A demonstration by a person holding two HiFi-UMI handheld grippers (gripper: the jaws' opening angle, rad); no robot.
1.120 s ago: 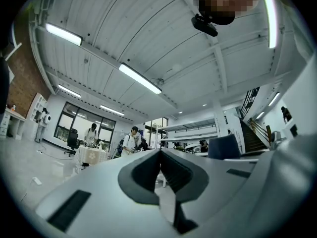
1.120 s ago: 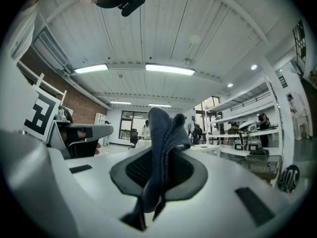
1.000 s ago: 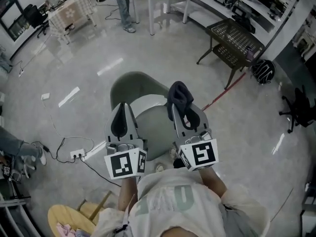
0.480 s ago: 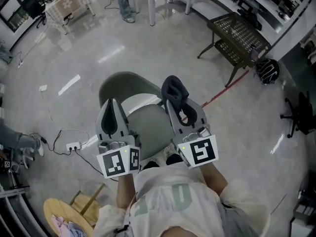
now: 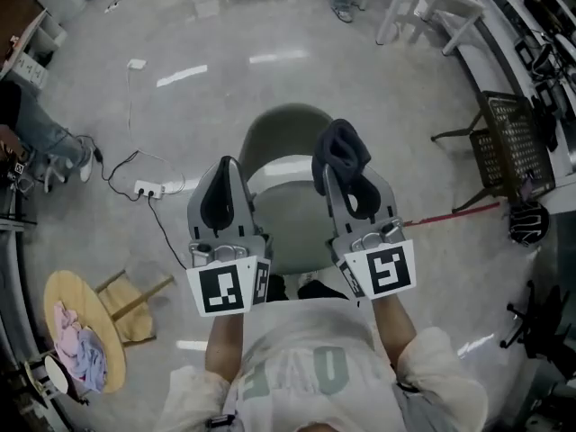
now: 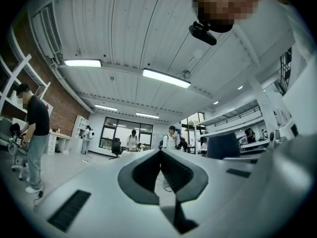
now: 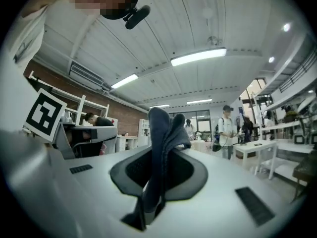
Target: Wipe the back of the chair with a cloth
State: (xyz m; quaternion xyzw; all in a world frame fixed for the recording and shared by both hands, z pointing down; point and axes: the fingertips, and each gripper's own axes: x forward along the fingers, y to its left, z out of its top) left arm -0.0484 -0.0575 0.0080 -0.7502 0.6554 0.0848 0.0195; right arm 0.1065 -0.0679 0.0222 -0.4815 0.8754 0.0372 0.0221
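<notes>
Swung left since the earlier frame, I now have the chair [image 5: 281,122] just beyond both sets of fingertips | left gripper [image 5: 225,166] pinched together, empty | right gripper [image 5: 343,171] clamped on dark cloth [image 5: 341,146] bunched past its tips | glossy grey floor [image 5: 225,70] beneath | power strip [image 5: 144,187] left of left fingers | mesh rack [image 5: 508,138] far right.

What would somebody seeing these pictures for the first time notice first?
Most striking is the dark blue cloth sticking up from the right hand-held gripper, which is shut on it, near the centre of the head view. Right below it stands a green chair on the grey floor. Beside it to the left, the left hand-held gripper is shut and empty.
</notes>
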